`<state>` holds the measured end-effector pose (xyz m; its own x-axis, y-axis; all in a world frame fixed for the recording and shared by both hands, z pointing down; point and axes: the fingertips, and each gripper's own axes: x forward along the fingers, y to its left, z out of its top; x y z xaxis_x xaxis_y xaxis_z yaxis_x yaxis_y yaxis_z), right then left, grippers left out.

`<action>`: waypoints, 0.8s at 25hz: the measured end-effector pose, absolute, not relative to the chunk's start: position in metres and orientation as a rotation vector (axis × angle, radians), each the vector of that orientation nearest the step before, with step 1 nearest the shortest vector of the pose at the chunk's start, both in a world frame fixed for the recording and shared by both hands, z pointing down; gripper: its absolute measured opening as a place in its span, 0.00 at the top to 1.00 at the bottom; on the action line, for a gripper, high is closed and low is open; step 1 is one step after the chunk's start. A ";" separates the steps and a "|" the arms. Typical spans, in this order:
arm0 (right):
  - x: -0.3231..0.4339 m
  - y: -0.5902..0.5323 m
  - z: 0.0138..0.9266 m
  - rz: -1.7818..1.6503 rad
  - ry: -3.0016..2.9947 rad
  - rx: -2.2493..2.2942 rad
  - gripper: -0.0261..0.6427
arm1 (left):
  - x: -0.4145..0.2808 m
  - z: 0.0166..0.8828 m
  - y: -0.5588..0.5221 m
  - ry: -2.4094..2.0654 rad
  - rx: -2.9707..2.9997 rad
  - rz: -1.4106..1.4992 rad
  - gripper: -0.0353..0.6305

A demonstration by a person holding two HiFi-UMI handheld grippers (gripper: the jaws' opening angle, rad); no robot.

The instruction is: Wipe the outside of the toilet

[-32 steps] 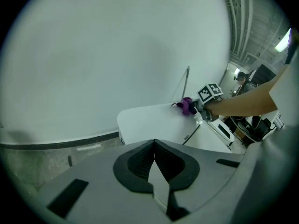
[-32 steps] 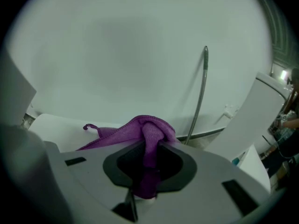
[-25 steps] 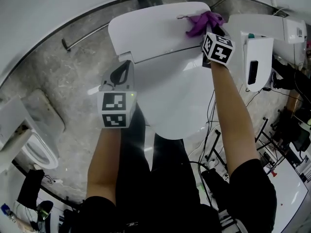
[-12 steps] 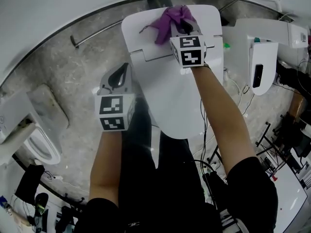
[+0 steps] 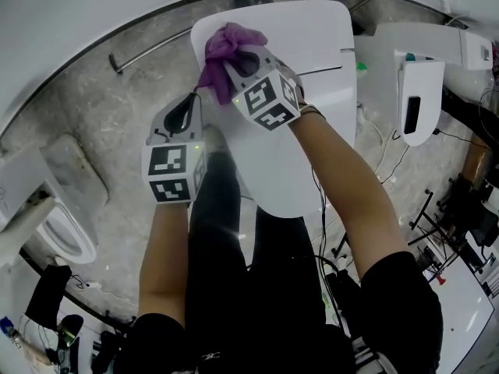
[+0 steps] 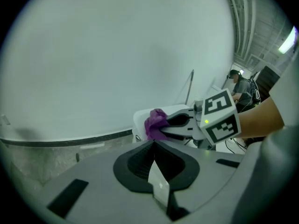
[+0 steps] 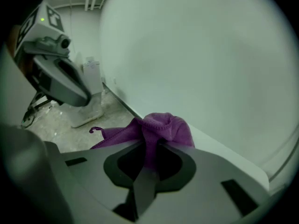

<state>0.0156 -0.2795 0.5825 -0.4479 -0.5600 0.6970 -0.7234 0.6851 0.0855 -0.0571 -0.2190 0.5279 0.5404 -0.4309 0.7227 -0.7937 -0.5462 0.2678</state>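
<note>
A white toilet stands below me, its tank top (image 5: 304,29) against the wall and its shut lid (image 5: 284,162) nearer me. My right gripper (image 5: 226,72) is shut on a purple cloth (image 5: 222,49) and presses it onto the left end of the tank top. In the right gripper view the cloth (image 7: 161,127) bunches between the jaws on the white tank surface (image 7: 229,155). My left gripper (image 5: 196,100) hangs shut and empty just left of the toilet, close beside the cloth. The left gripper view shows the cloth (image 6: 155,123) ahead of its shut jaws.
A second toilet (image 5: 62,240) sits on the floor at the left. At the right stands a white unit (image 5: 417,92), with cables (image 5: 343,240) on the grey floor near it. A metal bar (image 5: 140,49) runs along the wall base. A person (image 6: 240,85) stands far off.
My right gripper has swept the purple cloth leftwards along the tank top, from its right end to its left end. The left gripper has barely shifted.
</note>
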 end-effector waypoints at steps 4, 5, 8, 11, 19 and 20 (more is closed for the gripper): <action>0.016 -0.242 0.587 0.192 -2.216 0.834 0.88 | -0.048 0.527 -0.219 -0.984 2.202 0.826 0.94; 0.026 -0.235 0.589 0.177 -2.208 0.838 0.88 | -0.044 0.526 -0.218 -0.985 2.207 0.831 0.94; 0.065 -0.224 0.594 0.172 -2.162 0.888 0.88 | -0.030 0.524 -0.212 -0.992 2.225 0.842 0.94; 0.110 -0.218 0.598 0.176 -2.107 0.925 0.88 | -0.011 0.521 -0.200 -0.999 2.230 0.852 0.94; 0.253 -0.218 0.608 0.277 -2.007 1.093 0.88 | 0.082 0.521 -0.142 -1.018 2.234 0.861 0.94; 0.269 -0.219 0.609 0.284 -2.005 1.104 0.88 | 0.094 0.522 -0.135 -1.034 2.230 0.860 0.94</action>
<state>0.2685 -0.2188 0.6095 -0.2879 -0.6041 0.7431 -0.7870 0.5914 0.1759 0.0942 -0.1350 0.5222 0.5043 -0.4630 0.7289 -0.8010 -0.5662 0.1945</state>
